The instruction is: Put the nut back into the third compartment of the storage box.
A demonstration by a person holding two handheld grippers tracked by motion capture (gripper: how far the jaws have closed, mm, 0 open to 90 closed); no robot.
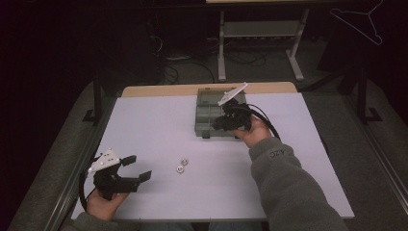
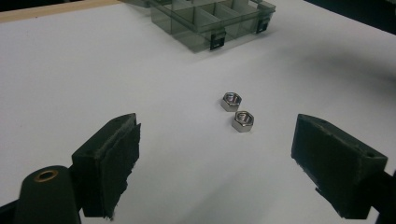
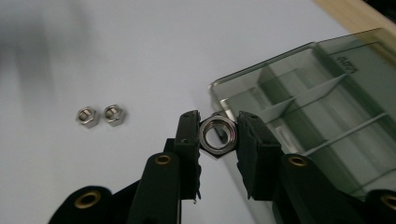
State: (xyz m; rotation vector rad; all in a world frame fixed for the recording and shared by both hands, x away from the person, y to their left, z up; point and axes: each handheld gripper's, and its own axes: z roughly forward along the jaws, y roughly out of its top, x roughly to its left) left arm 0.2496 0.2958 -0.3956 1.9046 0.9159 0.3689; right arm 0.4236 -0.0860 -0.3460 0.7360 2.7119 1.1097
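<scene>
My right gripper (image 3: 218, 133) is shut on a steel hex nut (image 3: 217, 135), held at the near corner of a grey translucent compartment box (image 3: 327, 116). From above, that gripper (image 1: 219, 122) hovers over the box's (image 1: 207, 108) front edge. Two more hex nuts (image 1: 181, 165) lie side by side on the white table, clear of both grippers. They appear ahead of my left gripper (image 2: 215, 144) as nuts (image 2: 237, 112) between its wide-open jaws. My left gripper (image 1: 140, 168) is held low near the table's front left, with nothing between its fingers.
The white table (image 1: 144, 125) has a wooden strip along its far edge. The box (image 2: 210, 21) has several divided compartments and two black latches on its front. Beyond the table stand a metal frame (image 1: 260, 43) and cables on the floor.
</scene>
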